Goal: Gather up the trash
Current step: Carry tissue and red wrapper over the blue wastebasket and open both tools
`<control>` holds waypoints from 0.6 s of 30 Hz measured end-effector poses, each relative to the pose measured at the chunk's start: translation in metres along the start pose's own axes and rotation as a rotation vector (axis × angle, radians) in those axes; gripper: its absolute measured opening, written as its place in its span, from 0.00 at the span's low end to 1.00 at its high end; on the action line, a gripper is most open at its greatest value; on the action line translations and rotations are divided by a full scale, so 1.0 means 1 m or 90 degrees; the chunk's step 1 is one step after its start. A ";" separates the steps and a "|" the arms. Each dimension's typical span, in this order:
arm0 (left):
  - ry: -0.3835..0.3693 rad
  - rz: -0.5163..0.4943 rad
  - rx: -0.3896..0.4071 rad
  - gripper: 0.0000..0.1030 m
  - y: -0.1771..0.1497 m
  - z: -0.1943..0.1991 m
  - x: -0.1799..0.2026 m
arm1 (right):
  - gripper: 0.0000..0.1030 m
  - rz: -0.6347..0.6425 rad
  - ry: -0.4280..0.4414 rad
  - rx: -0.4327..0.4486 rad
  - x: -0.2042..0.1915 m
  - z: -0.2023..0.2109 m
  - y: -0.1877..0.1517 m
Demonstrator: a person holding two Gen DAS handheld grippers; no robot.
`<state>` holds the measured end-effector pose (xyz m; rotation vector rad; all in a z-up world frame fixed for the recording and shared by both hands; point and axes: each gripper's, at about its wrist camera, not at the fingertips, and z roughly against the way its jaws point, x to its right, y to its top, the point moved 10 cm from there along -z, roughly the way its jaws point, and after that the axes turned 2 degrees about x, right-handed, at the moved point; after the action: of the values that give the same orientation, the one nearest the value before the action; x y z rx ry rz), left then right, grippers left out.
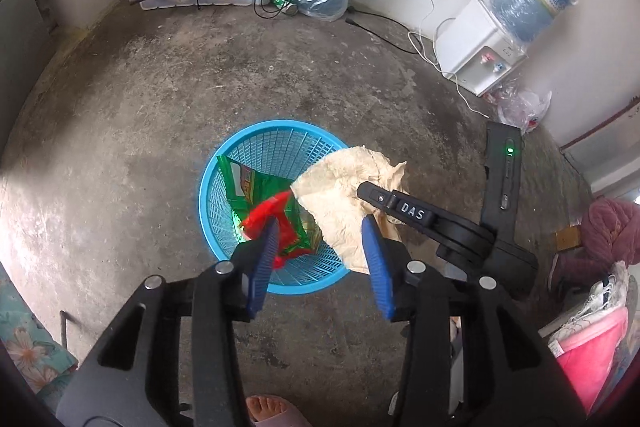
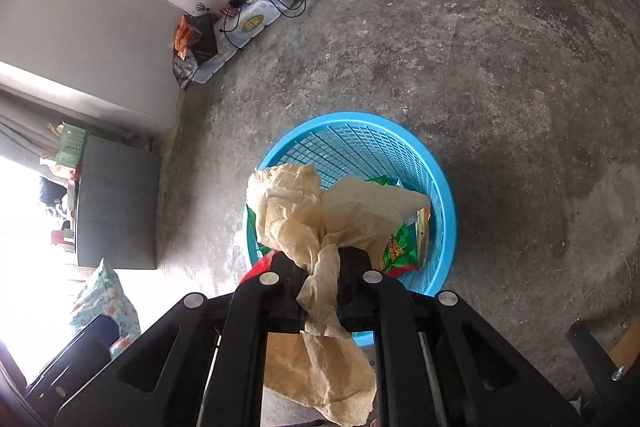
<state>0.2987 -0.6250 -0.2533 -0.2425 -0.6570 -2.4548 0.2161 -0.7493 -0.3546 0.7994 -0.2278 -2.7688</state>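
At lower centre of the left wrist view, the left hand-held gripper [image 1: 320, 251] stands partly open over the basket [image 1: 224, 163]; the wrapper [image 1: 276, 215], crinkled green and red foil, lies against the left pad but looks unpinched, probably released to drop inside. To its right, the right hand-held gripper [image 2: 320, 291] is clamped nearly shut on the paper [image 2: 320, 211], a crumpled tan sheet bunched between its jaws and draped over the basket's near rim, likely held there to fall in next.
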 end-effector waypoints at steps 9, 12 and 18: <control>0.005 -0.027 0.063 0.46 -0.001 0.082 -0.007 | 0.53 0.012 -0.015 -0.016 0.011 -0.037 0.002; 0.017 -0.040 0.094 0.48 -0.005 0.126 -0.012 | 0.54 -0.015 -0.002 0.000 0.025 -0.027 0.000; 0.036 -0.045 0.164 0.56 -0.028 0.220 -0.026 | 0.55 -0.055 0.034 0.038 0.050 0.014 -0.012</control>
<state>0.3093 -0.4808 -0.0828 -0.0488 -0.9601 -2.4027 0.1650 -0.7509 -0.3704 0.9174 -0.2738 -2.8281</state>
